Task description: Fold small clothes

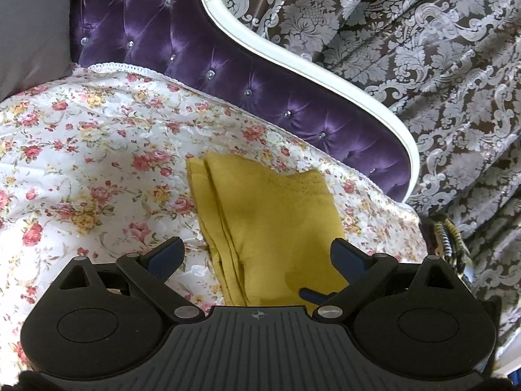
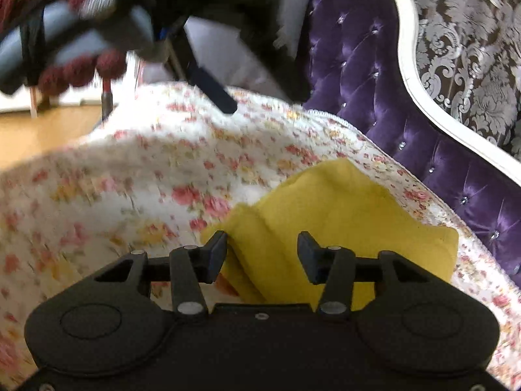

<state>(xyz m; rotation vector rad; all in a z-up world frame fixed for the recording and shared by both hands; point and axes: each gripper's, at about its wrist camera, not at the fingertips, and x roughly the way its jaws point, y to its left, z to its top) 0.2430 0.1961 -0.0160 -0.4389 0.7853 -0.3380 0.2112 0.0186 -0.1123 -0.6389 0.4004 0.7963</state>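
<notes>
A yellow cloth [image 1: 273,228] lies folded in layers on the floral bedspread [image 1: 97,150], close to its right edge. My left gripper [image 1: 255,251] hovers over the cloth's near end, jaws spread wide, touching nothing. In the right wrist view the same cloth [image 2: 342,215] lies under my right gripper [image 2: 263,244]. Its jaws stand partly apart over the cloth's folded left edge, and the pads do not press on it. The left gripper shows blurred at the top left of that view, one finger [image 2: 211,86] pointing down above the bedspread [image 2: 130,179], held by a hand in red knit [image 2: 81,71].
A purple tufted headboard [image 1: 182,52] with a white frame [image 1: 293,62] runs behind the bed, with a damask curtain [image 1: 423,65] beyond it. A grey pillow [image 1: 29,26] sits at the back left. Wooden floor [image 2: 39,130] shows past the bed's far edge.
</notes>
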